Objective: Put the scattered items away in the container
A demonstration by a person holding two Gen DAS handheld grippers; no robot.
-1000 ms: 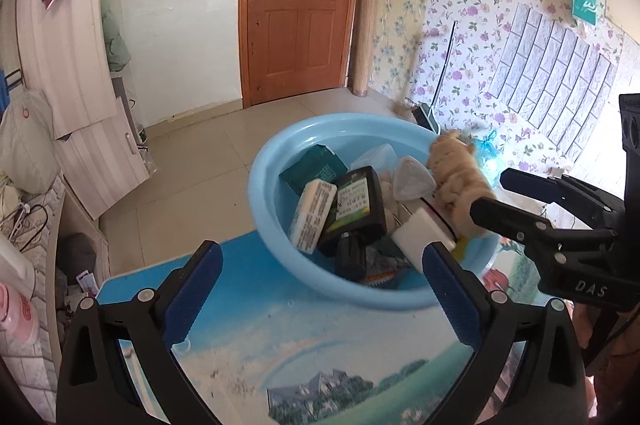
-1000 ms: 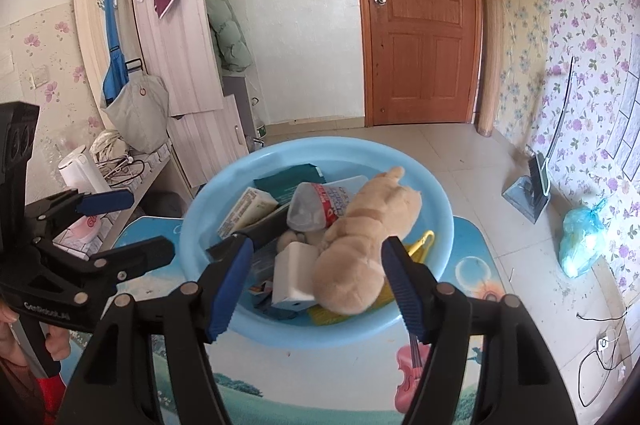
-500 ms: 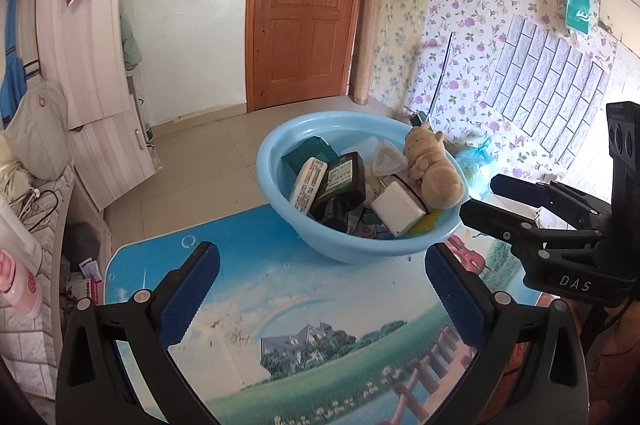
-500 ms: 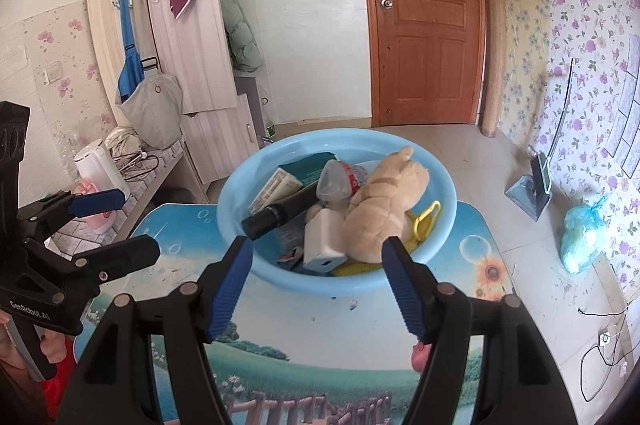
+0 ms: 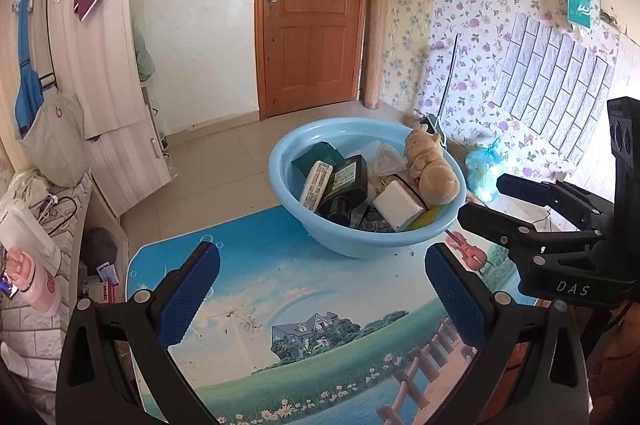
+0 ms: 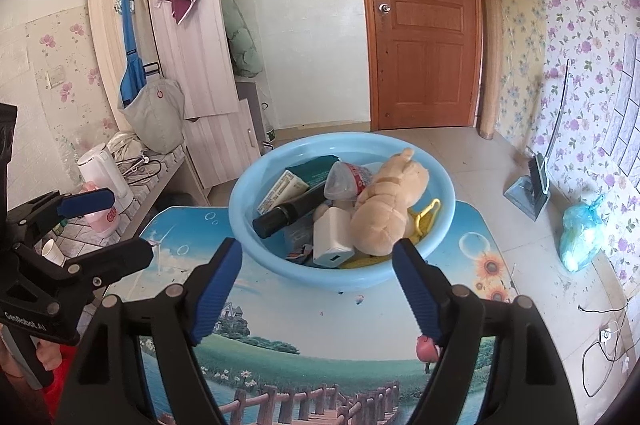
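Note:
A light blue basin (image 5: 288,153) (image 6: 444,193) stands at the far edge of the picture-printed table (image 5: 320,325) (image 6: 320,353). Inside it lie a tan plush toy (image 5: 430,169) (image 6: 384,213), a dark bottle (image 5: 346,185) (image 6: 288,211), a white block (image 5: 398,205) (image 6: 332,239), a white tube (image 5: 316,181), a green box (image 5: 318,155) and a clear bottle (image 6: 346,179). My left gripper (image 5: 322,295) (image 6: 108,225) hangs open and empty, back from the basin. My right gripper (image 6: 318,281) (image 5: 486,199) is open and empty too, just short of the basin's near rim.
A wooden door (image 5: 312,9) and tiled floor (image 5: 224,161) lie beyond the table. A low shelf at the left holds a white kettle (image 6: 104,173) and a pink cup (image 5: 36,277). A blue bag (image 6: 580,233) and a dustpan (image 6: 528,185) sit on the floor at the right.
Both grippers have pulled back and up from the basin, so it looks smaller and farther away. They stay open. The items in the basin have not shifted.

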